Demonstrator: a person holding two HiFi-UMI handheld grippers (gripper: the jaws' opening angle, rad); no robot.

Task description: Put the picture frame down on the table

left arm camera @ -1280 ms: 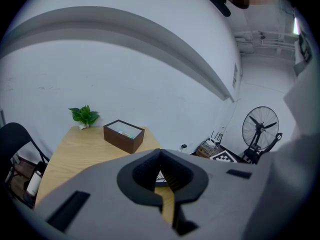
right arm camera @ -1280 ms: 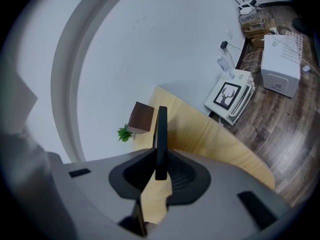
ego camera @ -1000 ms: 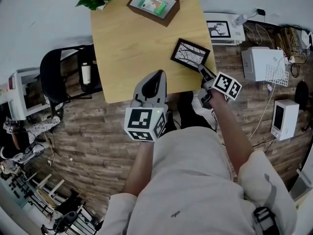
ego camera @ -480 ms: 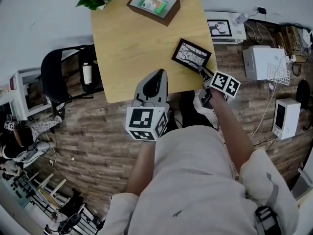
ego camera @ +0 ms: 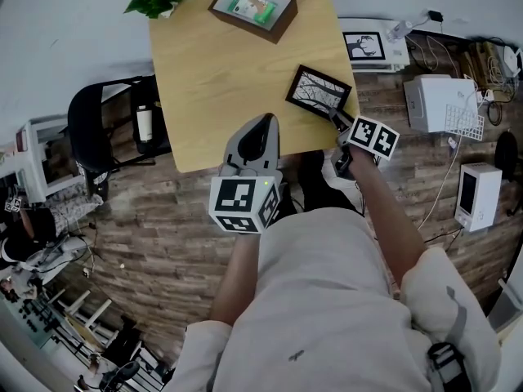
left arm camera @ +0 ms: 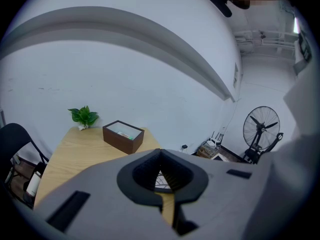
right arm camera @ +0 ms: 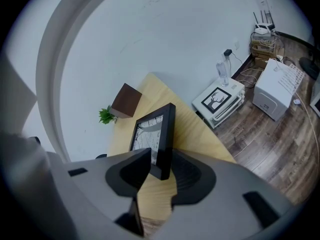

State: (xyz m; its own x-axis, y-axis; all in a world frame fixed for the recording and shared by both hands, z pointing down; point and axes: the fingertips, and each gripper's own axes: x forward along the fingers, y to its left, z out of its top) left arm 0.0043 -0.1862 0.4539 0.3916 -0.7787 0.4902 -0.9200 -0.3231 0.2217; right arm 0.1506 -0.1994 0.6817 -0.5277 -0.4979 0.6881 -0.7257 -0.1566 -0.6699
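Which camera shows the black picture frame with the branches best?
The right gripper view: the picture frame sits close up in the middle, its black edge and branch print clear. The head view shows it small, from above, near the right edge of the table. The left gripper view catches only a sliver.

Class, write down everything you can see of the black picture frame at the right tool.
The black picture frame is a slim rectangle, dark moulding round a black-and-white print of bare branches. It stands tilted on one edge near the wooden table's right edge, not yet flat. Its near corner sits between the right tool's jaws, which have just been opening; it leans on one pad.
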